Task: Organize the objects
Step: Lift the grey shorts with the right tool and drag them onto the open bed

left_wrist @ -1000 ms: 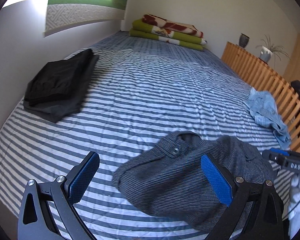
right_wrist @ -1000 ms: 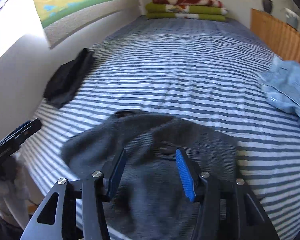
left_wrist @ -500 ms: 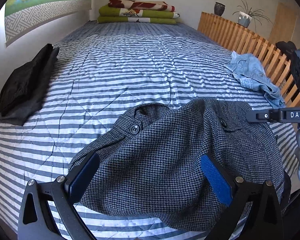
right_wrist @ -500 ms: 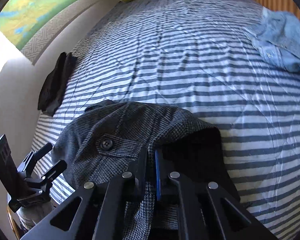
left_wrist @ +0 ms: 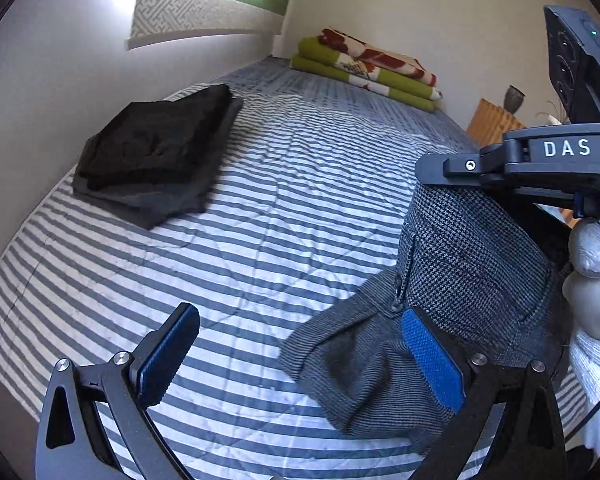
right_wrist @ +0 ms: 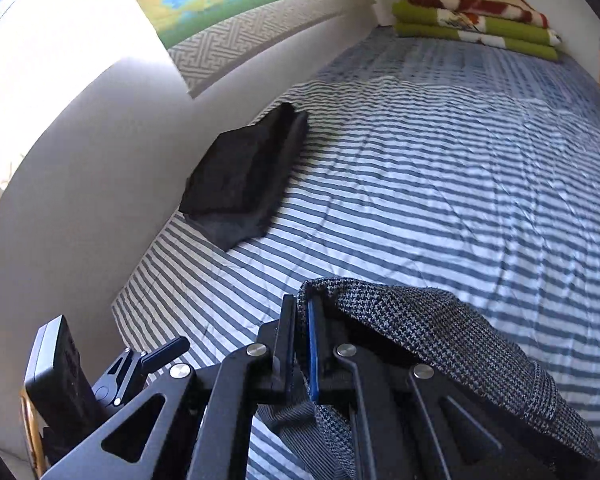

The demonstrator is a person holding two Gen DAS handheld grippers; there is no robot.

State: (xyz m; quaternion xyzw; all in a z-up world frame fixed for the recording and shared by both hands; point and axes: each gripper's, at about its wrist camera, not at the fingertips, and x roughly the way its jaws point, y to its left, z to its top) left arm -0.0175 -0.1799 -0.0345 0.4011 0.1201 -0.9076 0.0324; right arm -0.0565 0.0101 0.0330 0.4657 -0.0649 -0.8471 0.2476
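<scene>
grey houndstooth garment (left_wrist: 472, 264), blue-white striped bedspread (left_wrist: 300, 200), black folded clothes (left_wrist: 156, 144), green-red blankets (left_wrist: 368, 68)

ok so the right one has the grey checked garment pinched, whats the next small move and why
Probably bring the open left hand-held gripper onto the low edge of the grey houndstooth garment and close. The right hand-held gripper is shut on one raised corner, while the rest sags onto the blue-and-white striped bedspread. A second grip would let it be spread and folded like the folded black clothing stack.

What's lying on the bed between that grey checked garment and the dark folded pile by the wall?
Nothing: in both views only bare striped bedcover separates the checked garment from the dark folded pile.
</scene>
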